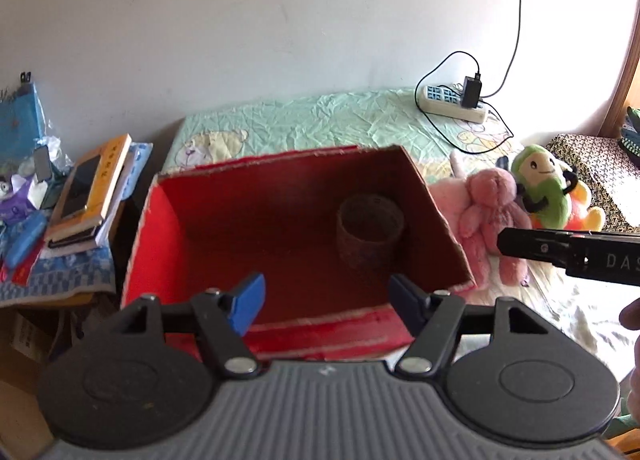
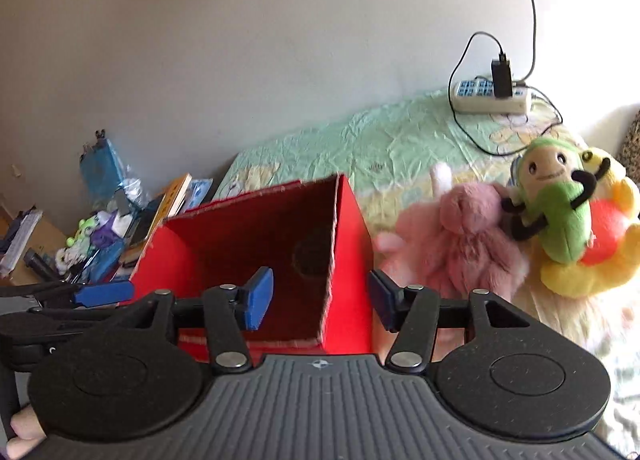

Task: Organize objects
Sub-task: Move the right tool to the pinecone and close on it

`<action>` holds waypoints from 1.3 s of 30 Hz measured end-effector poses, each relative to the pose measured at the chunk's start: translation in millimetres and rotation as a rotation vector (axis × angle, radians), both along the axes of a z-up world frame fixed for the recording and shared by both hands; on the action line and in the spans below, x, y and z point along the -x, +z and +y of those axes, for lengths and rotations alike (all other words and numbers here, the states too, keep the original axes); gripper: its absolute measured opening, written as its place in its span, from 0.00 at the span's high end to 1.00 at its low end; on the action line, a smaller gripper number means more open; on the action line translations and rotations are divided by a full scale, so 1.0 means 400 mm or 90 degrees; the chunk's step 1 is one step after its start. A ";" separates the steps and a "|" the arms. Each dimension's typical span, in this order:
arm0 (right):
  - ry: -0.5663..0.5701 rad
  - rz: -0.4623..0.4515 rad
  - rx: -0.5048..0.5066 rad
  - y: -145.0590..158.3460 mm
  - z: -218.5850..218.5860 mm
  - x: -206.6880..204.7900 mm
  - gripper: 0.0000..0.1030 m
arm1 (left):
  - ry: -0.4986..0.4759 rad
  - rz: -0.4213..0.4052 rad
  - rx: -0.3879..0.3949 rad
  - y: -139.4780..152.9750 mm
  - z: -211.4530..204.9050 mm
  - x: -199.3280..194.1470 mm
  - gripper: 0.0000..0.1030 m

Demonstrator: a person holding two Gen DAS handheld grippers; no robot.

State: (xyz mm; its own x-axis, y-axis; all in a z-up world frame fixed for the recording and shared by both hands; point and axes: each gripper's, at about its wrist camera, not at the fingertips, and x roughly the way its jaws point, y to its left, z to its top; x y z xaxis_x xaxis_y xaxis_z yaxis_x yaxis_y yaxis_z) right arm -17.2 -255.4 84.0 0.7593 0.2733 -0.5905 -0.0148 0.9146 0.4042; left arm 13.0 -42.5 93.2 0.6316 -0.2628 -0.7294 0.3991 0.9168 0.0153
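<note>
You held both grippers angled down over the red box [image 1: 280, 220], left gripper [image 1: 326, 302] and right gripper [image 2: 322, 300] spread wide, empty; pink plush [image 2: 460, 244] lay right of centre.

A plain white wall [image 1: 280, 20] rises behind a bed [image 1: 320, 120] covered in a crumpled pale-green cartoon sheet. Daylight washes in at the bed's right edge beside a wooden frame [image 1: 624, 72]. A cluttered side table [image 1: 60, 284] stands at its left edge.
</note>
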 end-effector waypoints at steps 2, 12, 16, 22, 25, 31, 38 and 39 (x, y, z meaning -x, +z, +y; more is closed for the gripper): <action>0.020 0.015 -0.003 -0.014 -0.005 0.030 0.46 | 0.004 0.012 0.004 -0.021 0.001 0.033 0.31; 0.138 0.191 -0.109 -0.191 0.010 0.099 0.64 | -0.078 0.092 -0.003 -0.159 -0.029 0.225 0.31; 0.158 0.246 -0.172 -0.245 0.024 0.092 0.64 | -0.085 0.125 -0.015 -0.228 -0.046 0.247 0.30; 0.161 0.317 -0.251 -0.310 0.029 0.071 0.64 | -0.097 0.131 -0.018 -0.280 -0.060 0.237 0.27; 0.160 0.327 -0.258 -0.323 0.028 0.054 0.64 | -0.114 0.133 -0.026 -0.296 -0.073 0.229 0.28; 0.154 0.353 -0.251 -0.336 0.029 0.028 0.62 | -0.165 0.144 -0.024 -0.315 -0.084 0.211 0.32; 0.135 0.384 -0.273 -0.359 0.019 0.026 0.54 | -0.180 0.169 -0.025 -0.335 -0.079 0.181 0.45; 0.135 0.388 -0.276 -0.361 0.017 0.025 0.54 | -0.179 0.172 -0.021 -0.334 -0.076 0.178 0.47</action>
State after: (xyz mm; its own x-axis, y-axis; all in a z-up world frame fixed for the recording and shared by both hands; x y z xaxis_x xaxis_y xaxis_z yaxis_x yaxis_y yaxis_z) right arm -27.1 -248.6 -60.5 0.2411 0.6786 -0.6939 0.1685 0.6748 0.7185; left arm -58.0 -72.8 -40.4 0.3226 -0.3722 -0.8703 0.6285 0.7717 -0.0971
